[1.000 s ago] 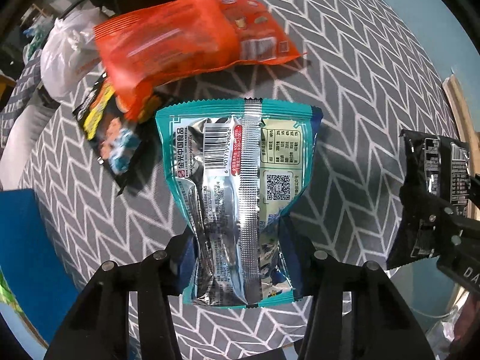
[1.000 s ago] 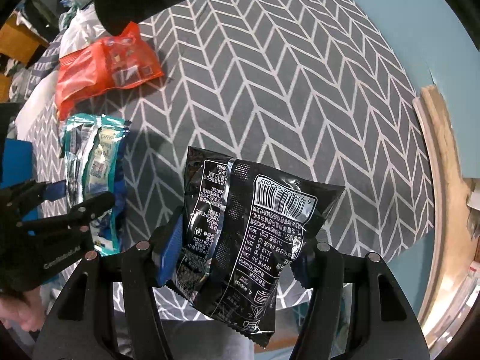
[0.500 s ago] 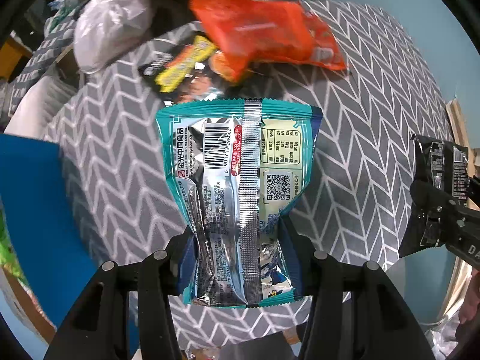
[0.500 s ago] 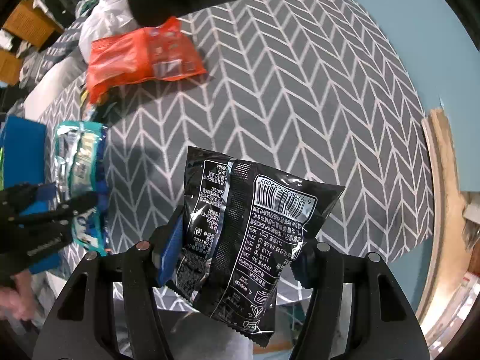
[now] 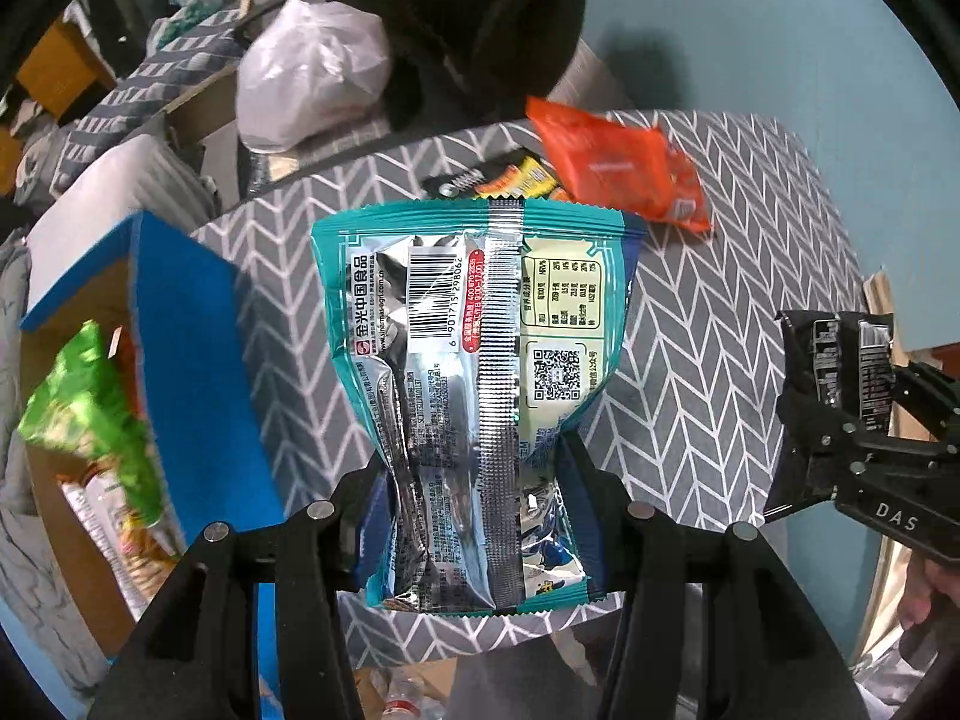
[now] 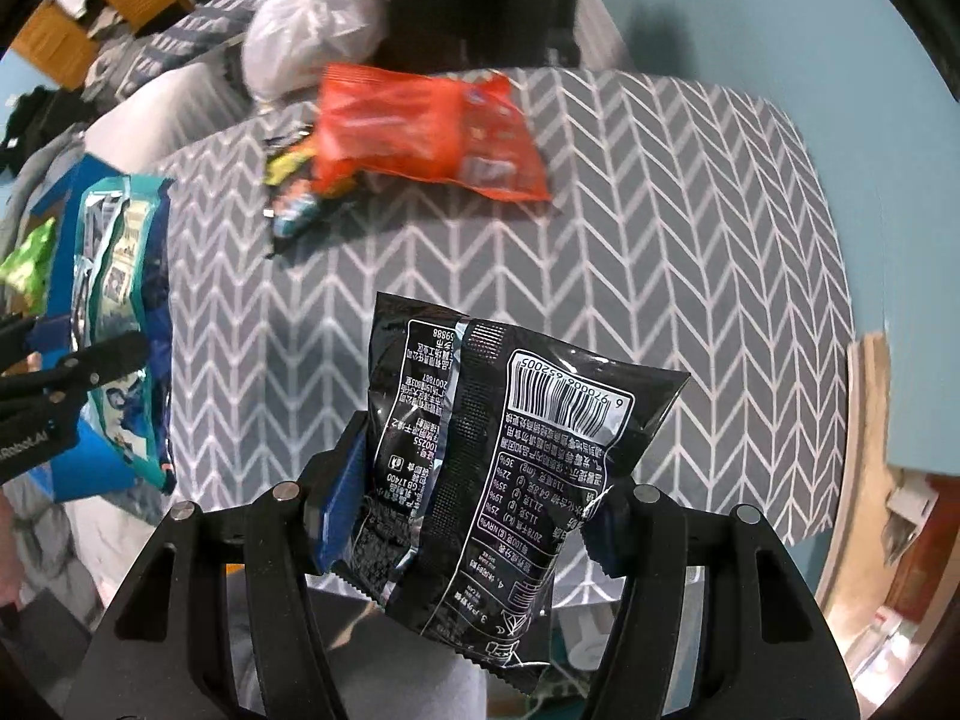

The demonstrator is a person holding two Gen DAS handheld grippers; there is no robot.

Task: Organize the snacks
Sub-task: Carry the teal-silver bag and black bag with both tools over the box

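Risks, biggest first. Both grippers carry a packet in the air, so a dropped packet is the main one. The left gripper (image 5: 474, 516) pinches the teal packet (image 5: 480, 372) low down, pads pressing in its waist, with most of the bag standing free beyond the fingers. That packet hangs off the table's left edge, beside the blue box (image 5: 192, 324). A foil bag squeezed at one end can slide out if the swing is quick, I think.

The right gripper (image 6: 474, 510) clamps the black packet (image 6: 498, 450) the same way, at its lower half, over the table's near edge (bag sits skewed between the jaws, so this grip looks the less secure of the two). A fall here likely lands on the floor, not on the grey chevron table (image 6: 690, 240).

Next risk: both packets heading to the same box. The opening looks narrow from here and the two grippers are near each other, so going in together could mean a clash or a bag caught on the blue wall.

Smaller risk: crushing the contents, since both bags are visibly pinched in.

Containers: the blue box stands off the table's left edge, open at the top. Inside, a green packet (image 5: 90, 414) and something pale under it, too blurred to name. The orange packet (image 6: 420, 132) and a dark packet with yellow print (image 6: 294, 180) lie at the table's far edge, not yet sorted.
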